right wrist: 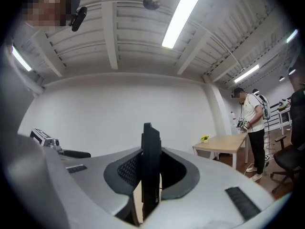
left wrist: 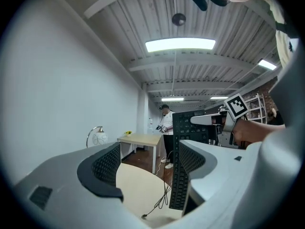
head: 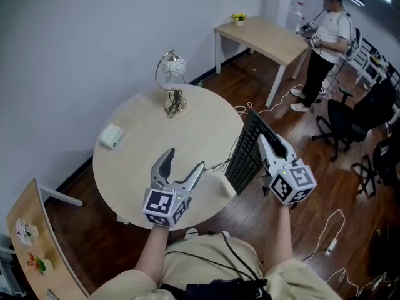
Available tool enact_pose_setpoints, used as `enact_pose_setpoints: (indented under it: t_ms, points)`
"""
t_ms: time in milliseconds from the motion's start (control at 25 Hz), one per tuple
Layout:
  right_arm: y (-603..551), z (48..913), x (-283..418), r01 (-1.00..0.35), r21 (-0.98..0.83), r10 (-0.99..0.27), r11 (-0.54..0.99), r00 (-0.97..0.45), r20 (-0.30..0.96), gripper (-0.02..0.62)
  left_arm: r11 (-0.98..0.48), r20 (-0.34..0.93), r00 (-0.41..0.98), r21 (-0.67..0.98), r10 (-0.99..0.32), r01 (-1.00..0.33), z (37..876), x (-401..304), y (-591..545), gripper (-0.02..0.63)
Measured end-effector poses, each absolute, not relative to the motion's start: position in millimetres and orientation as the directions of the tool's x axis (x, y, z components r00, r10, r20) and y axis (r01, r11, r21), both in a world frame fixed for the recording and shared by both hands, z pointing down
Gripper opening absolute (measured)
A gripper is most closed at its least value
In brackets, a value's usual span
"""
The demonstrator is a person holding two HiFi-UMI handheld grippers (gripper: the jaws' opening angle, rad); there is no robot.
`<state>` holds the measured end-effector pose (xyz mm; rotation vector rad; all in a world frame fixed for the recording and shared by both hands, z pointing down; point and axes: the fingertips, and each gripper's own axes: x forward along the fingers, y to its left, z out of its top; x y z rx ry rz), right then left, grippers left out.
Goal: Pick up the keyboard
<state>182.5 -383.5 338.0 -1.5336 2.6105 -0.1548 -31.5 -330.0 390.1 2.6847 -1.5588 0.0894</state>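
Note:
The black keyboard (head: 245, 152) stands on edge, lifted beside the right rim of the round table (head: 137, 161). My right gripper (head: 270, 144) is shut on it near its upper long edge. In the right gripper view the keyboard (right wrist: 151, 161) shows edge-on, pinched between the two pads of the right gripper (right wrist: 151, 175). Its cable (head: 219, 165) trails onto the tabletop. My left gripper (head: 184, 162) hangs open over the table's near part, nothing between its fingers. From the left gripper view, the left gripper (left wrist: 147, 151) stands open, with the keyboard (left wrist: 182, 166) and the right gripper (left wrist: 215, 121) just to its right.
A globe lamp (head: 172, 74) and a small white box (head: 111, 135) sit on the round table. Behind stand a rectangular table (head: 262, 36), a person (head: 326, 39) and an office chair (head: 350, 120). Cables (head: 331, 230) lie on the floor; a shelf (head: 31, 242) is at lower left.

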Motion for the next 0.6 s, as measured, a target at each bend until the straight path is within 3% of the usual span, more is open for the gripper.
enact_pose_setpoints:
  t_ms: [320,600]
  points:
    - [-367.3,275.4,174.5,-0.864,-0.042,-0.859,0.503,-0.493,-0.141,0.078,-0.468,0.022,0.467,-0.010,-0.884,-0.884,365.8,-43.5,-332.0,0.364]
    - [-372.6,309.9,171.6,-0.874,-0.030,-0.873,0.485,-0.482,-0.067,0.077,-0.459,-0.011,0.460,-0.035,-0.888,-0.888,349.8,-44.8,-335.3,0.364]
